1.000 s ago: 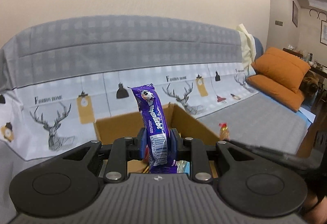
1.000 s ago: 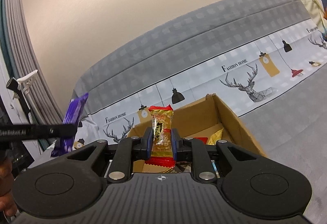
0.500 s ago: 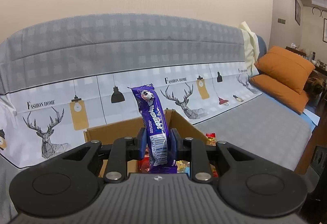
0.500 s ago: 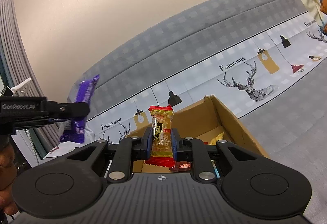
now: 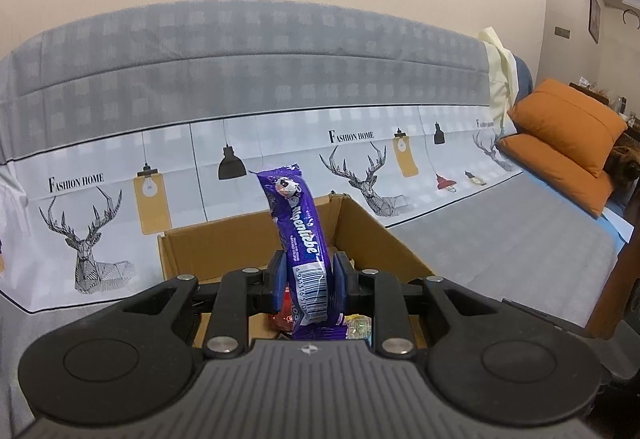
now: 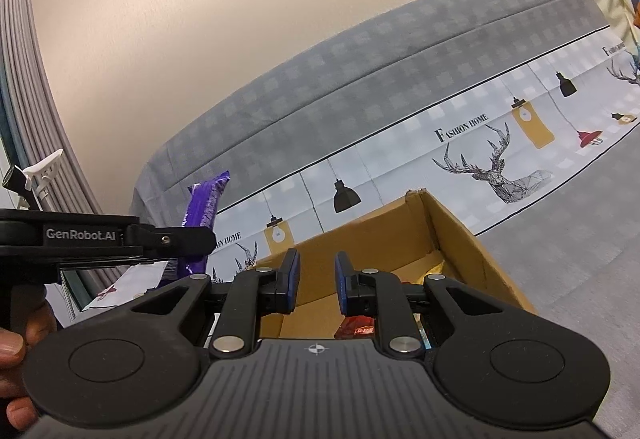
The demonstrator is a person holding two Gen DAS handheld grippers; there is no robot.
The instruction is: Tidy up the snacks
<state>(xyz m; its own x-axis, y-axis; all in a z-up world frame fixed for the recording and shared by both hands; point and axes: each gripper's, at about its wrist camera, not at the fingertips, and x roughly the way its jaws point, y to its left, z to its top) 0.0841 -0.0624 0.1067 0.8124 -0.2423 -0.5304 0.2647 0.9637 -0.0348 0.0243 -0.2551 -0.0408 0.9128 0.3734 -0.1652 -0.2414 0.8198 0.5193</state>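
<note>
My left gripper (image 5: 307, 275) is shut on a purple snack bar (image 5: 298, 235) that stands upright between its pads, above the near edge of an open cardboard box (image 5: 372, 235). Red and yellow snacks (image 5: 280, 317) lie in the box below it. My right gripper (image 6: 316, 279) is open and empty above the same box (image 6: 460, 239), with a red packet (image 6: 358, 327) lying in the box under it. The left gripper (image 6: 172, 239) with the purple bar (image 6: 200, 215) shows at the left of the right wrist view.
The box sits on a sofa under a grey cover printed with deer and lamps (image 5: 360, 179). Orange cushions (image 5: 568, 135) lie at the far right. A grey curtain (image 6: 24, 79) hangs at the left. A hand (image 6: 12, 359) holds the left gripper's handle.
My right gripper has opened and the red and gold snack packet has left it. My left gripper has moved closer to the box, still holding the purple bar.
</note>
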